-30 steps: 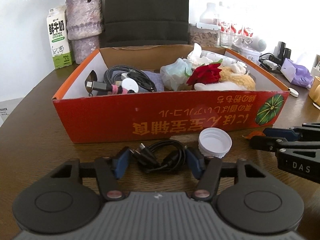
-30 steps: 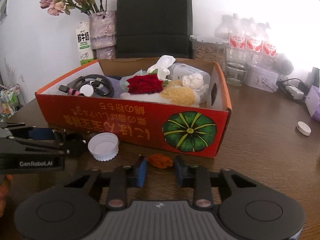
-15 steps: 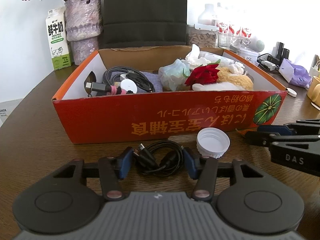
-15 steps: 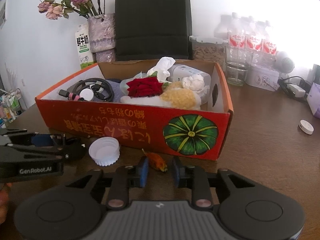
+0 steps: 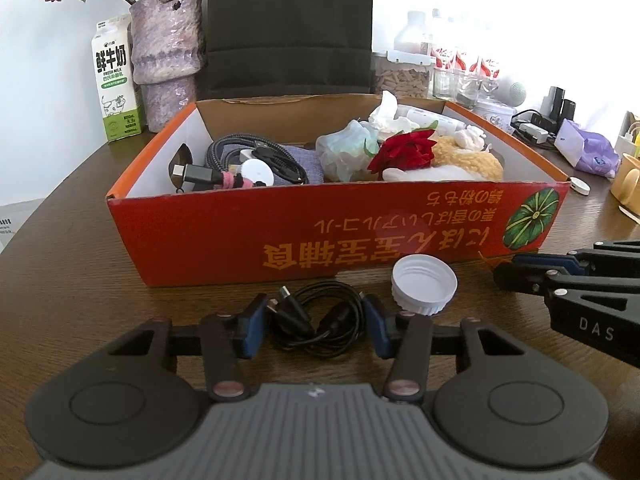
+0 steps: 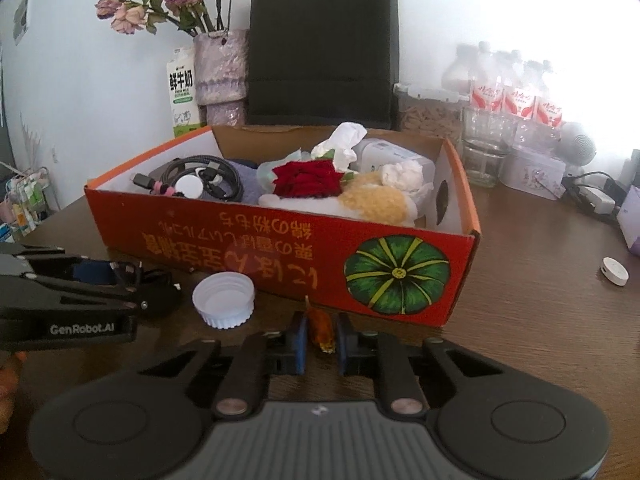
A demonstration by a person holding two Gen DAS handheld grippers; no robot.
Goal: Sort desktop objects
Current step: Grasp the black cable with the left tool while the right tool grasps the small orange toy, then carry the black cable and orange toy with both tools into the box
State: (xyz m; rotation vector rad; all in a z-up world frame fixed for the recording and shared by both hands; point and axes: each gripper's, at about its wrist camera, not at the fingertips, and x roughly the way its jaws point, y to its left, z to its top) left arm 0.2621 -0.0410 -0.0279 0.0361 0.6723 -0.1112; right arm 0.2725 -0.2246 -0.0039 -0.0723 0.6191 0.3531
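A coiled black cable (image 5: pixel 340 312) lies on the brown table in front of the red cardboard box (image 5: pixel 320 236). My left gripper (image 5: pixel 314 318) straddles the cable. Its jaws are closing and the blue pads stand close on either side of the coil. A white screw cap (image 5: pixel 424 284) rests open side up just right of it. In the right wrist view my right gripper (image 6: pixel 322 332) is shut on a small orange wrapper (image 6: pixel 320 322), close to the box's pumpkin picture (image 6: pixel 396 274). The box holds cables, a red rose, a plush toy and tissues.
Behind the box stand a purple vase (image 5: pixel 166 60), a milk carton (image 5: pixel 116 80), a black paper bag (image 6: pixel 320 56) and several bottles (image 6: pixel 516 96). A small white disc (image 6: pixel 614 271) lies on the table to the right, near a purple pouch (image 5: pixel 588 152) and chargers.
My left gripper's jaws have narrowed around the black cable. My right gripper closed its jaws on the orange wrapper, which lay ahead of the fingertips before.
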